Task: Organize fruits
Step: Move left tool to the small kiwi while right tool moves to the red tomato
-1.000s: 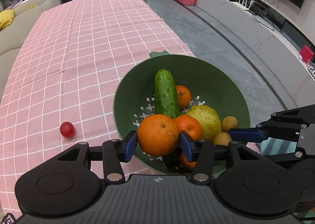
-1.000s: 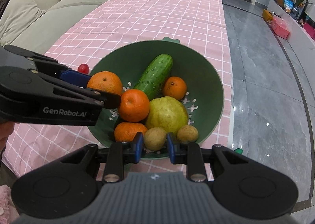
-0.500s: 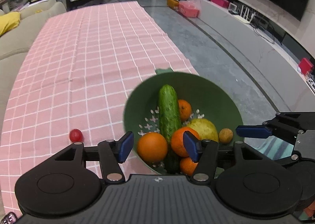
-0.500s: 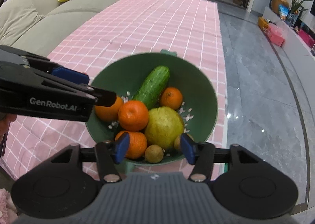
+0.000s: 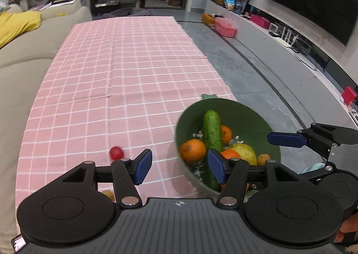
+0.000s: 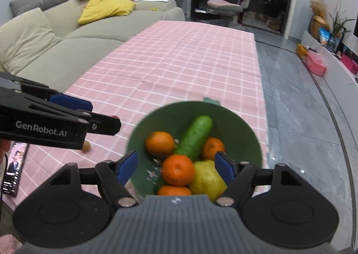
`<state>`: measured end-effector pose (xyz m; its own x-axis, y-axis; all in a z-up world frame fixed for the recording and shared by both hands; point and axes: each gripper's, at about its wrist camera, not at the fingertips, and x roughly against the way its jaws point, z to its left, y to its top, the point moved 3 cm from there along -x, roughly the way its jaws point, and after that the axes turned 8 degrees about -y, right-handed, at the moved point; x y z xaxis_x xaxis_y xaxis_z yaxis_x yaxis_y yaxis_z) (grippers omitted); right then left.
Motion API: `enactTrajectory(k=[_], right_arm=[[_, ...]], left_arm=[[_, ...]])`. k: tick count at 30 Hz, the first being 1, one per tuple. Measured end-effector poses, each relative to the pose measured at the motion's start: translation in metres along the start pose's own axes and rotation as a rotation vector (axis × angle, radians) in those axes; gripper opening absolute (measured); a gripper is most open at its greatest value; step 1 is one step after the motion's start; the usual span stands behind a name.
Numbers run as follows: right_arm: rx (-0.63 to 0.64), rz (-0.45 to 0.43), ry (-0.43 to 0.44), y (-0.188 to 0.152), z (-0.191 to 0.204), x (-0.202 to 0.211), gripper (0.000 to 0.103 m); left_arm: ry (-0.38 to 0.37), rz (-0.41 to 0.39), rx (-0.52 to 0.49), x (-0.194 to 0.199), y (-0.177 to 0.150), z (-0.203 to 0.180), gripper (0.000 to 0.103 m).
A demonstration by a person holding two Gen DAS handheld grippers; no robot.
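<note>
A green bowl (image 5: 243, 115) (image 6: 243, 124) stands near the table's right front edge. It holds a cucumber (image 5: 211, 128) (image 6: 195, 135), several oranges (image 5: 192, 150) (image 6: 177, 170), a yellow-green pear (image 6: 207, 181) and a small brown fruit (image 5: 263, 159). A red cherry tomato (image 5: 116, 153) lies on the pink checked cloth left of the bowl. A small brown fruit (image 6: 86, 146) lies on the cloth near the front edge. My left gripper (image 5: 179, 165) is open and empty, left of the bowl. My right gripper (image 6: 176, 168) is open and empty above the bowl's near side.
A phone (image 6: 14, 172) lies at the table's front left corner. A beige sofa (image 6: 56, 39) runs along the left side. Grey floor (image 6: 302, 119) lies right of the table, with a TV bench (image 5: 279, 37) beyond.
Both grippers opened, let go of the orange and the small brown fruit, and drew back and up from the bowl. The left gripper moved left.
</note>
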<state>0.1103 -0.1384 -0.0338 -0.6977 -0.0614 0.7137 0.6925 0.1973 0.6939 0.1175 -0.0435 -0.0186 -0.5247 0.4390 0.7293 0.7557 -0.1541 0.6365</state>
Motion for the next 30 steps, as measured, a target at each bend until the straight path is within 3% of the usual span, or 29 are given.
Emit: enactTrajectory(k=[10, 17, 23, 30], right_arm=[[0.129, -0.053, 0.111, 0.012, 0.060, -0.006, 0.073], [0.236, -0.050, 0.159, 0.015, 0.091, -0.024, 0.060], [0.332, -0.036, 0.182, 0.013, 0.110, -0.045, 0.049], [0.472, -0.024, 0.190, 0.009, 0.126, -0.069, 0.041]], left_arm=[[0.036, 0.078, 0.137, 0.009, -0.014, 0.052, 0.068], [0.026, 0.139, 0.235, 0.004, -0.032, 0.088, 0.065], [0.001, 0.138, 0.328, -0.003, -0.047, 0.112, 0.058], [0.010, 0.172, 0.285, -0.027, -0.059, 0.118, 0.053]])
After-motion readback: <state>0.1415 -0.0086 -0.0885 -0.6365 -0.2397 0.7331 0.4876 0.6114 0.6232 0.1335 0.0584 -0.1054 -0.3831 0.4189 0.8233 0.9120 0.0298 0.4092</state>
